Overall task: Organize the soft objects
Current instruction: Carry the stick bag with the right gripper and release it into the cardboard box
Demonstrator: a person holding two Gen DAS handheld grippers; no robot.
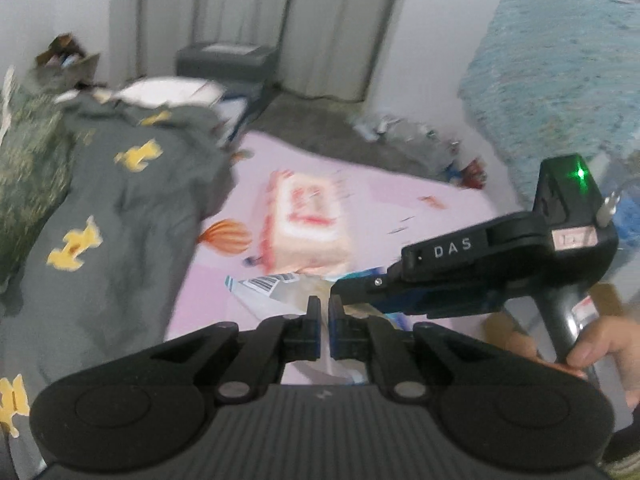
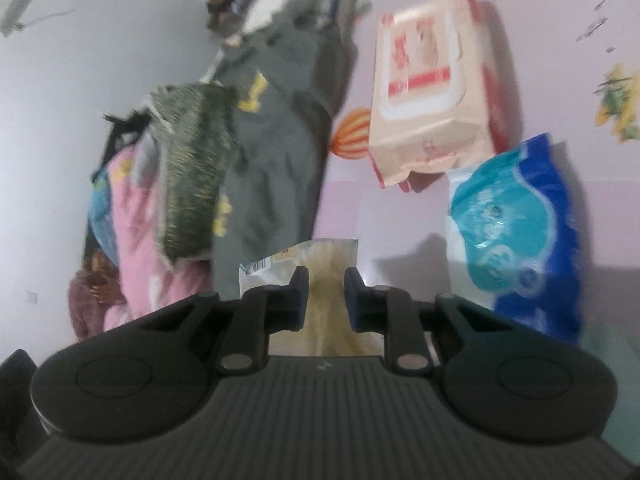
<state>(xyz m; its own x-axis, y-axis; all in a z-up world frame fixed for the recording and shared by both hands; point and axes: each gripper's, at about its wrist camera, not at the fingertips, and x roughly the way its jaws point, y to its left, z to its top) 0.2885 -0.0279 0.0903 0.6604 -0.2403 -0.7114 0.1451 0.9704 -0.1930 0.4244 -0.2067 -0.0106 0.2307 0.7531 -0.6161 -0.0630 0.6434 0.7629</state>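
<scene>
1. While both claws are hanging above it, the pink sheet (image 1: 400,200) is covering the bed and holding all the soft things.
2. The grey blanket (image 1: 120,200) with yellow shapes is lying in a heap on the left side of the sheet.
3. The blue pack (image 2: 520,220) is lying on the sheet, ahead of the right claw and off to its right.
4. The peach wipes pack (image 2: 432,92) is lying just past the blue pack, and the two look like they are touching at one corner.
5. The see-through packet (image 2: 326,264) with a barcode is sitting right between the fingers of the right claw (image 2: 326,280). Its long side is running straight out along those fingers, away from the camera.
6. The right claw is squeezing the packet, so it is the one doing the carrying. I think the next move is taking the packet forward and to the right, toward the two packs.
7. The left claw (image 1: 324,308) is clenched tight. Its tips are right beside the packet's near edge, but I cannot tell if it is pinching any of it.
8. A hand (image 1: 600,348) is gripping the right claw's handle.
</scene>
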